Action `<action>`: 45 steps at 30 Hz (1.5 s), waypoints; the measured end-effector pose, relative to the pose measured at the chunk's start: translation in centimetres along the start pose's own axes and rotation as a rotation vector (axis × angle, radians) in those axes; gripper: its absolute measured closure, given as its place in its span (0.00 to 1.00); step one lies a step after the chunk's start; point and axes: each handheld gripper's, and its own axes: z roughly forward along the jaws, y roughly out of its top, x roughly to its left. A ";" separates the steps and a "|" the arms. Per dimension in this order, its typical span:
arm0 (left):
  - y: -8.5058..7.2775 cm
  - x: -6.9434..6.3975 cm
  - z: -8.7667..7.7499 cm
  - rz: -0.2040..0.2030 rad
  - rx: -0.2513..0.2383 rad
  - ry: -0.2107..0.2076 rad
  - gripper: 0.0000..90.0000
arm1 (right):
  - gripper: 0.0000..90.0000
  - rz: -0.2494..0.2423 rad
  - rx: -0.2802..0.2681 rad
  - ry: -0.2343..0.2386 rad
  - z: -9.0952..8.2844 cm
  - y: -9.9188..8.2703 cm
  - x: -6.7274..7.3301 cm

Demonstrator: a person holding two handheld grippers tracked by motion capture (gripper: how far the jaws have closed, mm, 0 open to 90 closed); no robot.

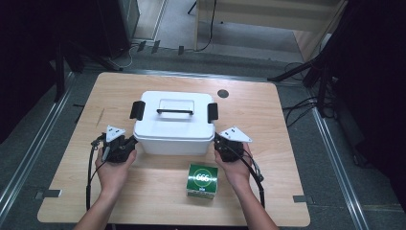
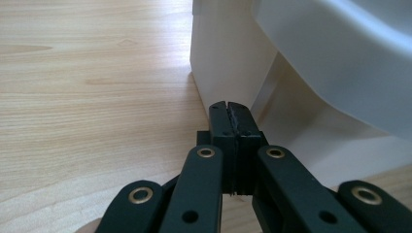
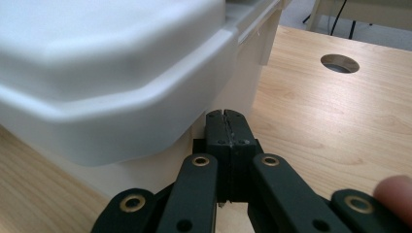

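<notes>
A white lidded plastic box (image 1: 173, 122) with a black handle and two black side latches stands in the middle of the wooden table (image 1: 143, 191). My left gripper (image 1: 130, 142) sits at the box's near left corner, jaws shut and empty. In the left gripper view the shut left gripper (image 2: 228, 105) points at the box wall (image 2: 218, 53) under the lid's overhang. My right gripper (image 1: 218, 142) is at the near right corner, also shut with nothing in it. In the right gripper view the right gripper (image 3: 226, 114) sits just under the lid rim (image 3: 145, 111).
A small green and white carton (image 1: 202, 180) stands on the table in front of the box, between my two forearms. A round cable hole (image 1: 222, 93) lies behind the box's right side. Dark stands and cables ring the table on the floor.
</notes>
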 end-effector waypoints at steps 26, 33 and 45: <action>-6.6 7.6 -5.5 -0.026 0.007 0.183 0.00 | 0.08 -0.207 0.066 0.062 -6.6 2.8 -4.9; -7.1 9.2 -6.0 -0.038 -0.032 0.214 0.00 | 0.13 -0.323 0.158 0.153 -7.0 6.8 -4.3; -7.2 9.1 -5.9 -0.029 -0.042 0.197 0.00 | 0.18 -0.503 0.249 0.300 -5.0 11.7 -1.5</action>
